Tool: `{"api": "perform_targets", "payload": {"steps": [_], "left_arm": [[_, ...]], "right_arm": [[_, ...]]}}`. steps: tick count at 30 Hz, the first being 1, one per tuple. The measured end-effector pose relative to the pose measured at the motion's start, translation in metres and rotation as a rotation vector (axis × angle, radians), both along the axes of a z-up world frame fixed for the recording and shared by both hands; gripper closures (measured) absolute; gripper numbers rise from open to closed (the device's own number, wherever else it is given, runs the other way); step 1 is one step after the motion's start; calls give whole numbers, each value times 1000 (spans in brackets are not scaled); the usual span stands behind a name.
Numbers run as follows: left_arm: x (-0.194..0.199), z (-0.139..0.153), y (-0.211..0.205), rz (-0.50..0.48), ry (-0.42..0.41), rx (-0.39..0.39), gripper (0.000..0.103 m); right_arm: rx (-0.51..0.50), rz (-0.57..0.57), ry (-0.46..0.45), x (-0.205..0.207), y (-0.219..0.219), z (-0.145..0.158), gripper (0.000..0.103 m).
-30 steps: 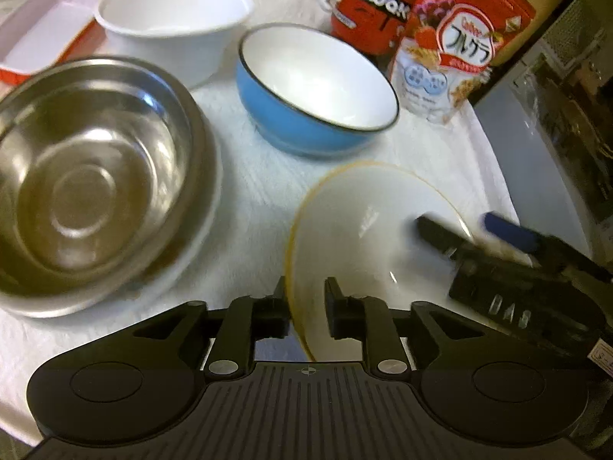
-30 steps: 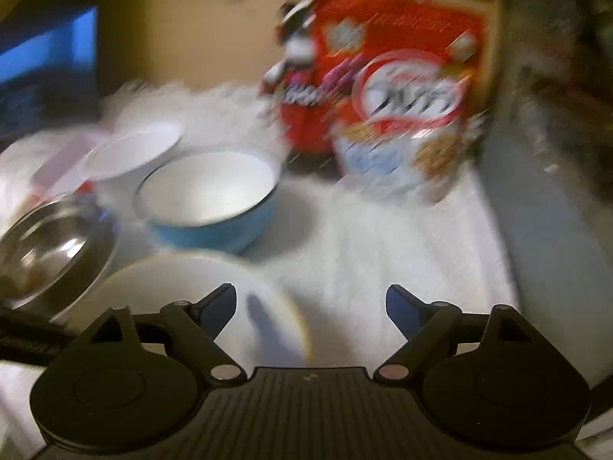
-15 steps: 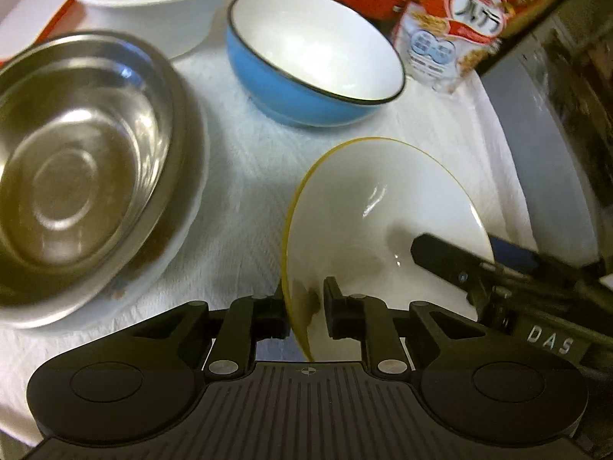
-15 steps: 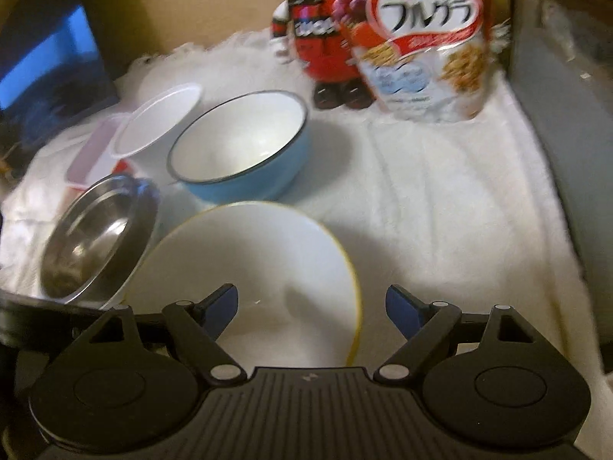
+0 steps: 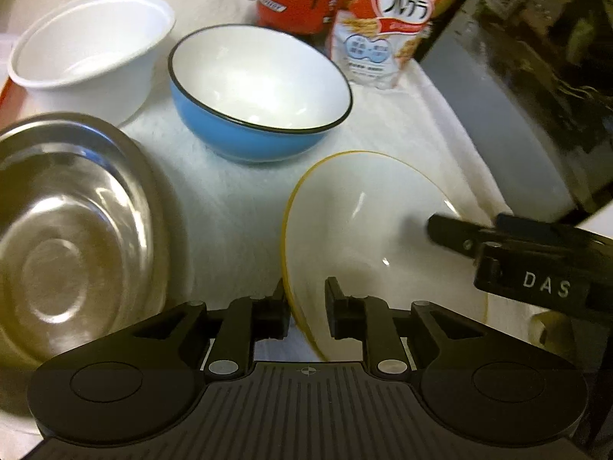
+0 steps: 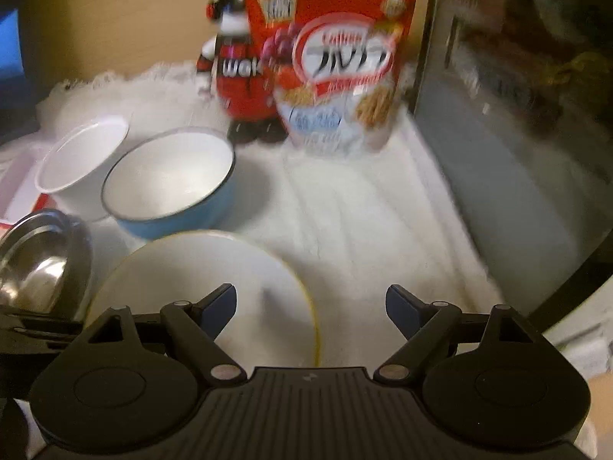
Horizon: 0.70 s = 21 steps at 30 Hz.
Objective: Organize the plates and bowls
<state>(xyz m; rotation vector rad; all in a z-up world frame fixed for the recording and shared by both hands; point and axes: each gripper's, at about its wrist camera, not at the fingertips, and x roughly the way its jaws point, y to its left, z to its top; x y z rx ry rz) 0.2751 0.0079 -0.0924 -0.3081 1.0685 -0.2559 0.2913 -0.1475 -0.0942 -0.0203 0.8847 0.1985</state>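
Yellow-rim bowl (image 5: 367, 230) lifted, tilted, empty

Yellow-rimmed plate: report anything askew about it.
The yellow-rimmed plate is tilted, one edge raised off the white towel, its rim between the left gripper jaws, which are opening. Nothing is spilled or broken.

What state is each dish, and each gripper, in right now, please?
Yellow-rimmed plate: tilted, rim between the left gripper's fingers.
Left gripper: jaws opening, astride that rim.
Right gripper: open, holding nothing.
Blue bowl: upright, empty.
White bowl: upright, empty.
Steel bowl: upright, empty.
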Motion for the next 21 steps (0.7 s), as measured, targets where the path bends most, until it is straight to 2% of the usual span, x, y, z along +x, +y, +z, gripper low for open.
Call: {"api": "perform_targets", "payload": {"steps": [4,8,10,13,15,18,21], "left_arm": [[-12,19,16,-8,-76,-19,83],[-22,46,44,17,-185,-105,83],[-23,58,62,77,-232,-153,83],[-7,66,90,174,-211,-247,83],[8,66,105,212,-186,-282,83],[34,62,113,240,-151,-234,83],[62,46,114,276,-43,-182,83]], "right_arm": [[75,-62,54,-5,-4,5,17],[58,-49,-12,-18,7,27,17],[41,-34,-56,-20,14,43,17],[59,-4,-83,-11,18,70,17],[91,7,-75,3,18,83,17],[141,10,-45,26,14,91,17],[143,22,-30,45,14,89,17]]}}
